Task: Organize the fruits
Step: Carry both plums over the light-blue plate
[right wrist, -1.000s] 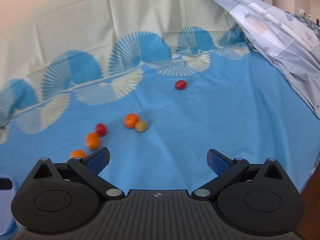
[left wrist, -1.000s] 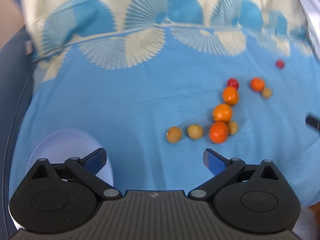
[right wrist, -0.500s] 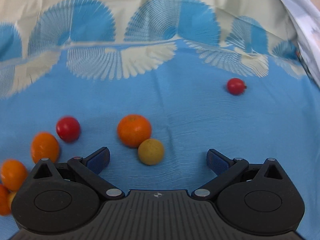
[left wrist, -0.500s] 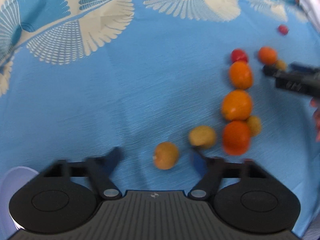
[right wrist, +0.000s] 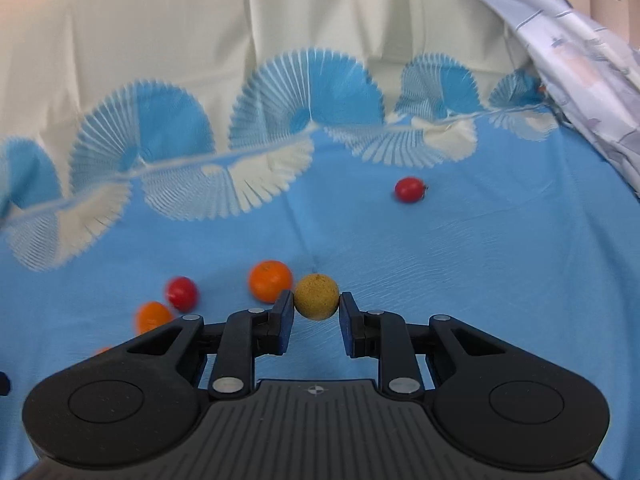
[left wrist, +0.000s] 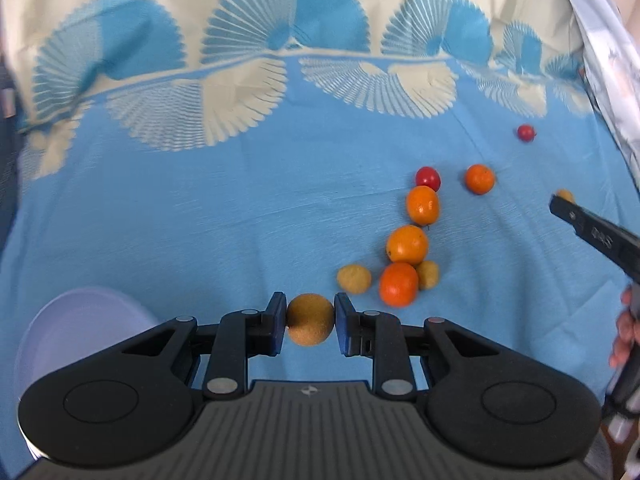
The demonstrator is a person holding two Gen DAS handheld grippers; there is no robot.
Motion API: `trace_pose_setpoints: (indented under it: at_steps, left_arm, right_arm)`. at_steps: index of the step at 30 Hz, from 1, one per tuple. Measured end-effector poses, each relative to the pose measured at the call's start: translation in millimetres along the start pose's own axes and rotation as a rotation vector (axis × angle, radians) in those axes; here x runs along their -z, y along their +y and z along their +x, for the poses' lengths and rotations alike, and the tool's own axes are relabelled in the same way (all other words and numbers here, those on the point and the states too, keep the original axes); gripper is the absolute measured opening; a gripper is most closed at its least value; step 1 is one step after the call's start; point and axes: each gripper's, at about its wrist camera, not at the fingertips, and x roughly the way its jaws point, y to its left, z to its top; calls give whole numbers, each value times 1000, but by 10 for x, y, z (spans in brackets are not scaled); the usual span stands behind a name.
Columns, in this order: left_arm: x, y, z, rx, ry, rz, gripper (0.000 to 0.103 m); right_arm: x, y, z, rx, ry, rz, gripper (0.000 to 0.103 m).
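Note:
My left gripper (left wrist: 310,322) is shut on a tan longan (left wrist: 310,325), its blue pads pressing both sides. Just right of it lie another longan (left wrist: 353,278), a third longan (left wrist: 428,274) and three oranges (left wrist: 398,284), (left wrist: 407,244), (left wrist: 422,205). Further back sit a red cherry tomato (left wrist: 427,177), a lone orange (left wrist: 479,178) and a far tomato (left wrist: 525,133). My right gripper (right wrist: 316,307) is shut on a yellowish longan (right wrist: 316,296), beside an orange (right wrist: 269,281). In the left wrist view the right gripper (left wrist: 596,232) comes in from the right edge.
A pale lilac bowl (left wrist: 76,320) sits at the lower left of the blue fan-patterned cloth (left wrist: 200,220). A light patterned fabric (right wrist: 580,72) hangs at the right. A red tomato (right wrist: 409,189) lies alone far back; another tomato (right wrist: 182,292) and an orange (right wrist: 154,316) lie to the left.
Both grippers dipped toward the fruit and drew back with jaws shut. The left took the nearest longan; the right took the longan beside the lone orange.

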Motion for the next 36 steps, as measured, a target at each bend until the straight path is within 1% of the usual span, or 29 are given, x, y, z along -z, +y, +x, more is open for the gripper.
trace_pose_setpoints:
  at_steps: [3, 6, 12, 14, 16, 22, 28, 32, 36]
  left_arm:
    - [139, 98, -374, -12, -5, -45, 28]
    - [320, 178, -755, -36, -16, -69, 28]
    - [784, 509, -1487, -97, -17, -129, 28]
    - [950, 635, -1688, -111, -16, -161, 28]
    - [1116, 778, -1870, -107, -18, -194, 28]
    - [1609, 1081, -2321, -115, -67, -263, 28]
    - [1959, 1317, -2542, -98, -86, -319, 28]
    - [2107, 1457, -2615, -84, -98, -340, 28]
    - [2156, 1528, -2667, -84, -129, -338, 28]
  right_arm:
    - [37, 150, -440, -53, -21, -2, 26]
    - [126, 356, -880, -118, -23, -24, 26]
    - [392, 860, -1716, -275, -12, -83, 26]
    - [498, 1037, -1946, -338, 8, -100, 26]
    - [608, 1211, -2154, -393, 32, -126, 26]
    - [866, 1738, -2684, -497, 47, -271, 26]
    - [996, 2053, -3034, -540, 47, -357, 26]
    - [997, 2184, -3084, -533, 57, -381, 26]
    - [1018, 2266, -3109, -526, 74, -392, 26]
